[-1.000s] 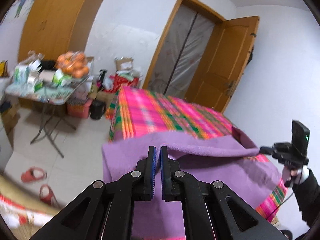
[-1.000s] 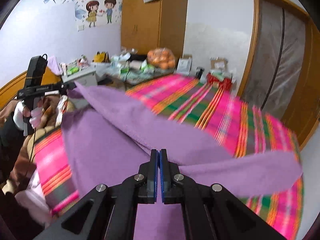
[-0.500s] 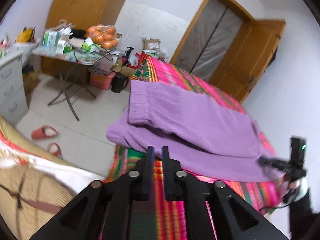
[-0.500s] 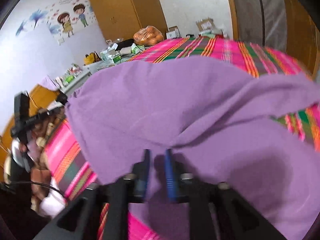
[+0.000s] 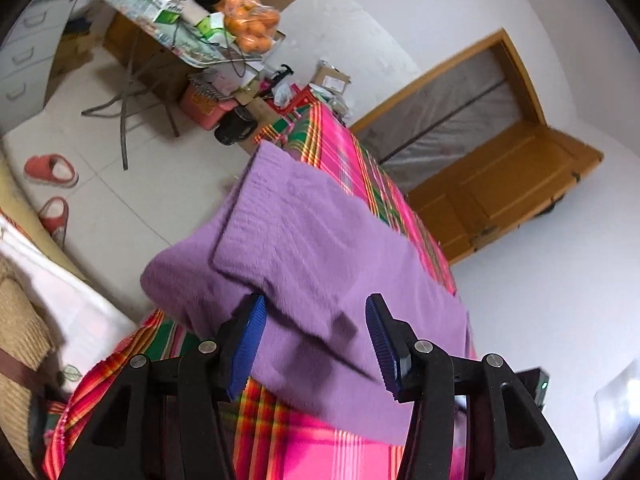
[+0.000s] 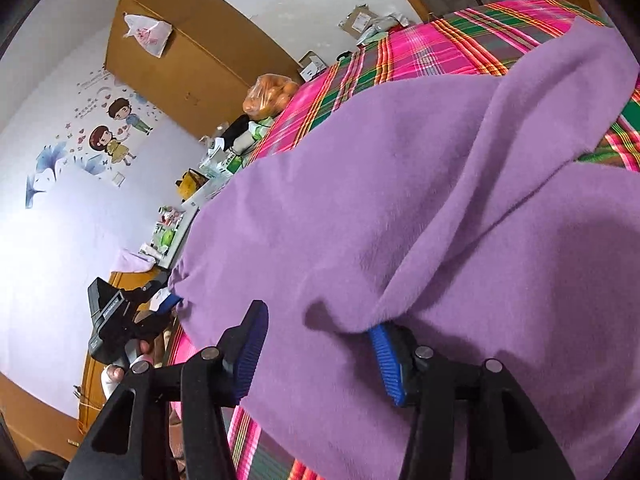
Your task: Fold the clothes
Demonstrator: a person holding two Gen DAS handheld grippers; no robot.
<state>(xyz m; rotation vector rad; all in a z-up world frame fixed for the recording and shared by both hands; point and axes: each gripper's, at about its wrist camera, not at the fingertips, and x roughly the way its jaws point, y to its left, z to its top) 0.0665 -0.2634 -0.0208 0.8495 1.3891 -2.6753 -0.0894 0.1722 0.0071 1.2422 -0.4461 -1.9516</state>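
The purple garment (image 5: 320, 264) lies folded on the plaid bedspread (image 5: 348, 160), one layer doubled over another, with its near corner overhanging the bed edge above the tiled floor (image 5: 132, 184). The left gripper (image 5: 316, 340) sits just above the garment's near edge with its jaws spread wide; the blue pads (image 5: 250, 344) hold nothing, and whether they touch the fabric cannot be determined. In the right wrist view the garment (image 6: 400, 208) fills most of the frame, and a fold line runs diagonally across it. The right gripper (image 6: 320, 356) also has its jaws spread; the fabric drapes over the top of its right pad (image 6: 386, 364), so that fingertip is partly hidden. The left gripper (image 6: 170, 302) appears at the garment's far corner in this view, with only a blue pad tip and the black body visible, held by a hand (image 6: 120, 364) that is largely obscured. The lower bed surface is cut off by the gripper bodies. A cluttered table (image 5: 188, 48) and a bag of oranges (image 5: 252, 28) stand beyond the bed.
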